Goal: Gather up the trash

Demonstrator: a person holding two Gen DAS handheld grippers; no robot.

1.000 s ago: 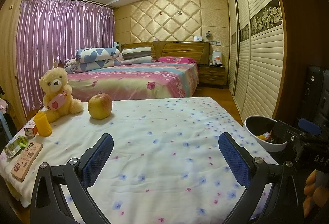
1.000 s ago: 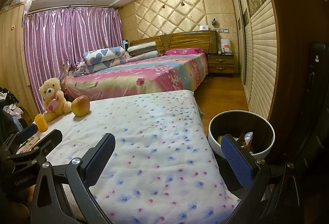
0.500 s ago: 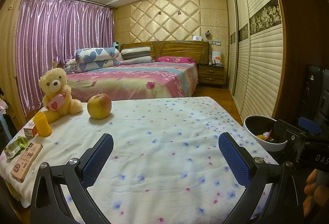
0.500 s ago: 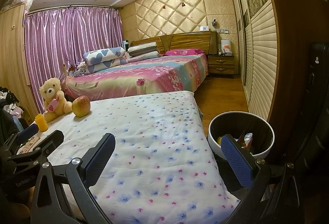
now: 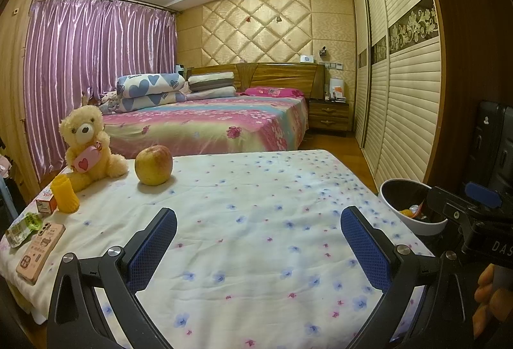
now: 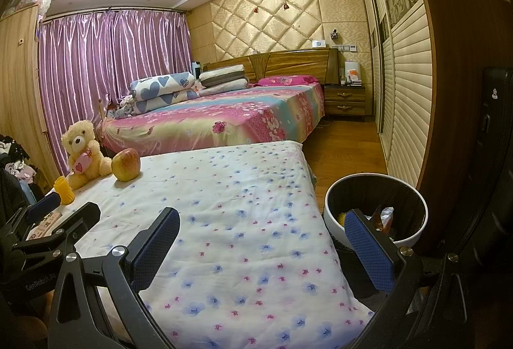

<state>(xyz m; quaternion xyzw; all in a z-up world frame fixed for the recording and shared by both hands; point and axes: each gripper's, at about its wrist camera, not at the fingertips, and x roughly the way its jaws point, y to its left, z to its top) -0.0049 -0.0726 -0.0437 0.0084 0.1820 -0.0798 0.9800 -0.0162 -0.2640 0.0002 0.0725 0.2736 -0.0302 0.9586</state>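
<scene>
Flowered table [image 5: 256, 220]: bears a teddy bear [image 5: 88, 147], an apple [image 5: 153, 164], a yellow cup [image 5: 65, 193], a small box [image 5: 45, 204], a green wrapper [image 5: 24, 228] and a pink phone [image 5: 40, 248]. Bin [image 6: 375, 214]: beside the table's right edge, already holding scraps. Judge the wrapper and box likeliest trash; you should reach left, approaching low and flat. Left gripper [image 5: 258, 240] and right gripper [image 6: 261, 248]: both wide apart, empty, held level over the table's near edge, facing the bed.
</scene>
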